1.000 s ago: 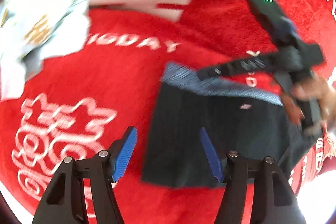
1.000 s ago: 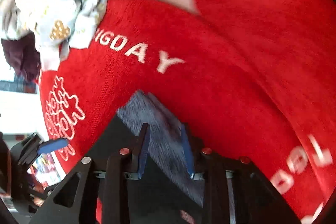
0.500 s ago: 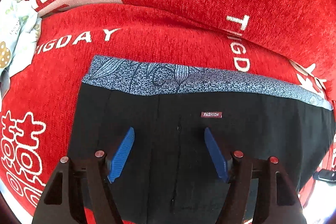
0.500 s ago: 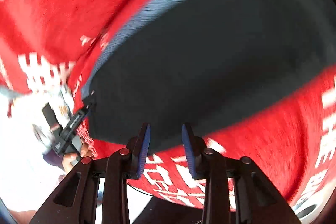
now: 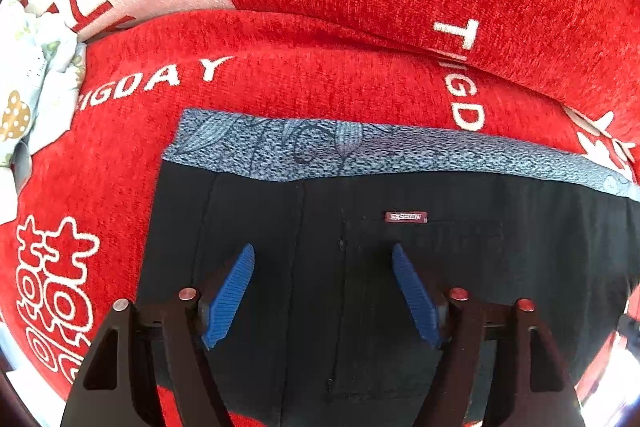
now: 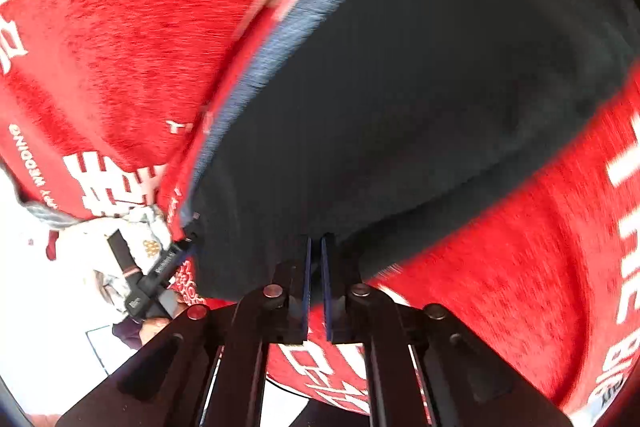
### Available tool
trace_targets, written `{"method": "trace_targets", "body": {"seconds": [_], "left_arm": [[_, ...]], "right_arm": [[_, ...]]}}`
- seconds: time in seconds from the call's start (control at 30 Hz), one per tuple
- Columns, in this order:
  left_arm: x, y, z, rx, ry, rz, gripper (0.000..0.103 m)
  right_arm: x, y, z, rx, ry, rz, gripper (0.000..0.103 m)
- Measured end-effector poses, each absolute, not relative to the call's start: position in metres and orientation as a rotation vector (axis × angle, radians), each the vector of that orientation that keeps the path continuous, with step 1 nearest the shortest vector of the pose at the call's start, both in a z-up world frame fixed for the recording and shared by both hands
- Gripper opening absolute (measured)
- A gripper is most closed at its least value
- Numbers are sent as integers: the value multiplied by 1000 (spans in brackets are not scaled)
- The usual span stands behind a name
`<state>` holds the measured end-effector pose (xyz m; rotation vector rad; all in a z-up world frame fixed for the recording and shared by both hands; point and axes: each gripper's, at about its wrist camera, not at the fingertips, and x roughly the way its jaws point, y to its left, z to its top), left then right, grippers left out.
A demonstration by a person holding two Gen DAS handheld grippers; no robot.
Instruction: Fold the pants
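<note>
The pants (image 5: 360, 267) lie flat on a red cover (image 5: 360, 67) with white lettering, the patterned blue waistband (image 5: 360, 147) at the far side from the left gripper (image 5: 322, 287). That gripper hovers over the black cloth with its jaws spread wide and nothing between the blue pads (image 5: 228, 295); a small label (image 5: 406, 217) sits just ahead of it, slightly toward its right finger. Whether the pads touch the cloth cannot be told.

The right gripper (image 6: 316, 267) is at the near hem of the pants (image 6: 400, 107), its jaws drawn almost together with only a thin slit between them. The black edge appears to run into that slit, so it probably pinches the hem, though blur makes this uncertain. Off to its left, the left gripper (image 6: 156, 279) shows small at the pants' other end, by a pale crumpled cloth (image 6: 120, 227).

The step in hand looks like taking hold for a first fold, and the garment seems wholly unfolded yet. The next move likely calls for the left gripper to come down onto an edge or corner and close. Both ends could then be lifted evenly and carried over, with the cloth kept taut so the layers land square without bunching.
</note>
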<state>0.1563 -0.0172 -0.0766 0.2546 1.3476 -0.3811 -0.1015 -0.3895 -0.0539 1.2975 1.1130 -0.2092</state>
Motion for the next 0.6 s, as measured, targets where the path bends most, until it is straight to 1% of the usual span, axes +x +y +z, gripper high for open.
{"method": "trace_targets", "body": {"seconds": [0.07,0.1,0.13,0.17,0.2,0.37,0.47,0.5,0.53,0.57,0.6], "left_arm": [[154,-12,-72,244,1354,-372,77],[151,-13,-69,253,1353,-367,77],[150,-15,-68,264,1351,-364,77],[149,-15,-66,271,1352,-359,77],[149,-18,-61,274,1362,-343,76],[129,-38,-25,220,1345,-412,75],[108,-63,-28,242,1365,-464,75],[102,-71,-37,265,1386,-466,75],[95,-78,-46,284,1410,-465,75],[89,-82,-49,304,1399,-454,76],[83,-85,-47,323,1368,-454,76]], "right_arm": [[-118,-393,-60,1355,1090,-201,9],[-121,-395,-59,1342,1085,-214,15],[-123,-400,-55,1328,1066,-220,25],[-125,-405,-52,1329,1045,-222,34],[-126,-410,-51,1335,1026,-236,45],[-125,-424,-65,1409,1035,-286,45],[-126,-425,-73,1454,1003,-306,45],[-125,-426,-76,1470,1002,-322,42],[-124,-427,-79,1487,1008,-344,17],[-122,-428,-79,1492,1017,-368,8],[-120,-430,-75,1478,1029,-372,8]]}}
